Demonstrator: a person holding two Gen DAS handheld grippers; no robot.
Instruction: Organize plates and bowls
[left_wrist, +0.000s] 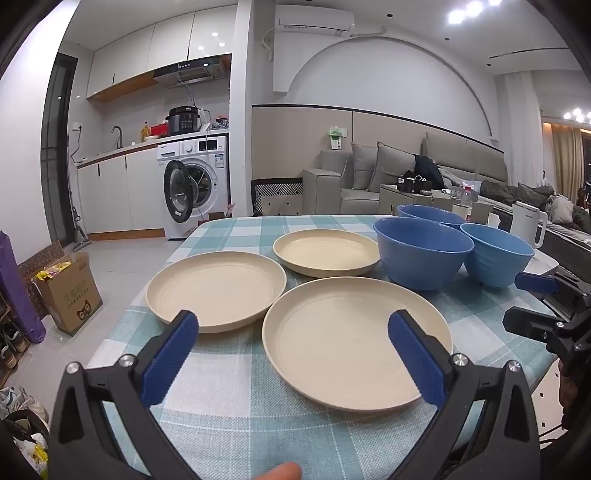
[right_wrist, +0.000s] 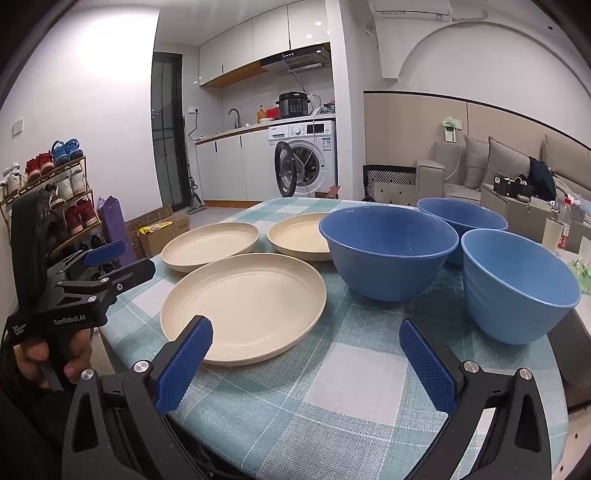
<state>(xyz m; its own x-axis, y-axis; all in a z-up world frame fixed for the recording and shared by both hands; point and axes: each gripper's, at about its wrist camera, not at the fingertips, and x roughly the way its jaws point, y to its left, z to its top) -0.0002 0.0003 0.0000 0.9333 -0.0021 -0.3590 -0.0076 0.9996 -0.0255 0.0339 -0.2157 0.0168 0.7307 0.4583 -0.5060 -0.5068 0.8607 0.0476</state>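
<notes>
- Left gripper (left_wrist: 293, 341): jaws wide, empty, above the bench (left_wrist: 236, 387).
- Nearest plate (left_wrist: 347, 347) lies at its 1 o'clock; pinch the rim, stack onto the others.
- Right gripper (right_wrist: 306, 350): wide, empty; bowls (right_wrist: 388, 251) at its 1 o'clock.

Three round plastic plates, all pale cream: nearest plate (left_wrist: 354, 343), left plate (left_wrist: 216, 290), far plate (left_wrist: 327, 252). Faint ringed ridges inside each.

Three round bowls in blue: big mid-blue bowl (right_wrist: 388, 251), lighter sky-blue ribbed bowl (right_wrist: 517, 284), mid-blue far bowl (right_wrist: 465, 218).

Woven cloth over the tabletop (right_wrist: 332, 369): checked in teal, pale aqua and white, with thin white lines through the darker squares.

Left claw (left_wrist: 295, 339) and right claw (right_wrist: 306, 354): black frames, silver screw heads, deep-blue pads (left_wrist: 417, 362) with fine cross-hatched texture. White lettering on the black body seen in the right wrist view.

Washing machine (left_wrist: 199, 184): white, dark door.
</notes>
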